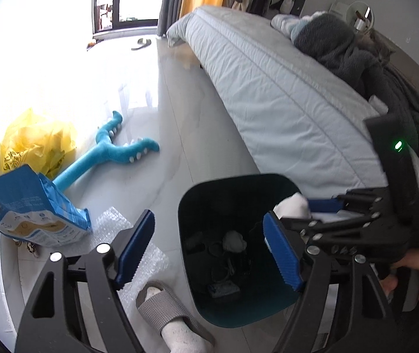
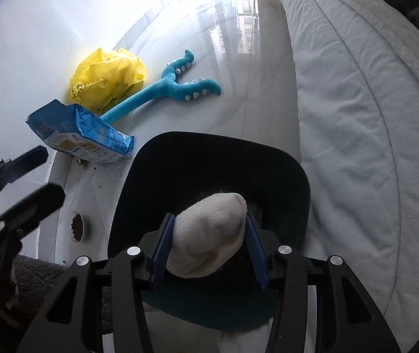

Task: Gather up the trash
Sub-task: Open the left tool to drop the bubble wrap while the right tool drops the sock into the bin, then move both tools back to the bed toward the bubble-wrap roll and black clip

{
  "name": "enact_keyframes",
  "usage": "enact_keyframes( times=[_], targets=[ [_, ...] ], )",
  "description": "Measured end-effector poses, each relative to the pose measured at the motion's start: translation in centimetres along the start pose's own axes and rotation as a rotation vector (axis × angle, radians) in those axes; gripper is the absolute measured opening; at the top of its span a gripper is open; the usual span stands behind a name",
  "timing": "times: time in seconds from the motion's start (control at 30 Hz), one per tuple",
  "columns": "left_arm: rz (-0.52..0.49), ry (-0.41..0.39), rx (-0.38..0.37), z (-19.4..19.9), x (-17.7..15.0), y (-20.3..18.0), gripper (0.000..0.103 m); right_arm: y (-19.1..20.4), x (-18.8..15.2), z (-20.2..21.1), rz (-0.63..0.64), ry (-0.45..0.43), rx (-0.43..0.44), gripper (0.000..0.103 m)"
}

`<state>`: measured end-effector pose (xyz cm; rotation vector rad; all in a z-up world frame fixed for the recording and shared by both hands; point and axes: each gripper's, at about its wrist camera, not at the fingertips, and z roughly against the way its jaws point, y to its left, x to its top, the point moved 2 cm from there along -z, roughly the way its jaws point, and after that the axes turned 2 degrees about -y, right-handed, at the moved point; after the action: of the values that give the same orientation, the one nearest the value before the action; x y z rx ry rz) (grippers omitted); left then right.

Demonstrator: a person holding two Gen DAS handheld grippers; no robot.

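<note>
A dark teal trash bin (image 1: 200, 264) stands on the floor beside the bed, with several bits of trash at its bottom; it also shows in the right wrist view (image 2: 286, 164). My right gripper (image 2: 209, 247) is shut on a white crumpled wad (image 2: 209, 235) and holds it over the bin's mouth. In the left wrist view the right gripper (image 1: 291, 214) and the wad (image 1: 293, 206) show above the bin's right rim. My left gripper (image 1: 206, 250) is open and empty, over the bin's near left side.
A blue paper bag (image 1: 33, 209), a yellow plastic bag (image 1: 36, 144), a blue plush toy (image 1: 112, 150) and bubble wrap (image 1: 121, 235) lie on the floor at left. The bed (image 1: 268, 94) fills the right. A slippered foot (image 1: 168, 317) stands by the bin. A pet food bowl (image 2: 78, 227) sits near the wall.
</note>
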<state>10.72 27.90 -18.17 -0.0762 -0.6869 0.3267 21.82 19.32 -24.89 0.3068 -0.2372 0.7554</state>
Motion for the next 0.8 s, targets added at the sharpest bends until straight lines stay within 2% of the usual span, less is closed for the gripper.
enact_keyframes(
  times=[0.17, 0.3, 0.4, 0.57, 0.67, 0.8],
  targets=[
    [-0.002, -0.084, -0.009, 1.9, 1.2, 0.1, 0.076, 0.4, 0.0, -0.9, 0.007, 0.028, -0.014, 0.051],
    [-0.01, -0.15, -0.018, 3.5, 2.5, -0.2, 0.075, 0.9, 0.1, -0.8, 0.016, 0.029, -0.031, 0.065],
    [-0.019, -0.202, -0.005, 5.1, 3.6, -0.7, 0.073, 1.2, 0.4, 0.3, 0.029, 0.007, -0.036, 0.066],
    [-0.018, -0.251, -0.014, 6.9, 5.2, -1.4, 0.071, 1.9, 1.2, 4.4, 0.072, -0.069, -0.051, 0.067],
    [0.009, -0.26, -0.06, 7.9, 6.5, -1.9, 0.071, 1.8, 1.2, 7.7, 0.087, -0.136, -0.063, 0.075],
    [-0.003, -0.289, -0.094, 9.3, 8.4, -3.6, 0.071, 0.2, 0.2, 11.2, 0.105, -0.191, -0.124, 0.076]
  ],
)
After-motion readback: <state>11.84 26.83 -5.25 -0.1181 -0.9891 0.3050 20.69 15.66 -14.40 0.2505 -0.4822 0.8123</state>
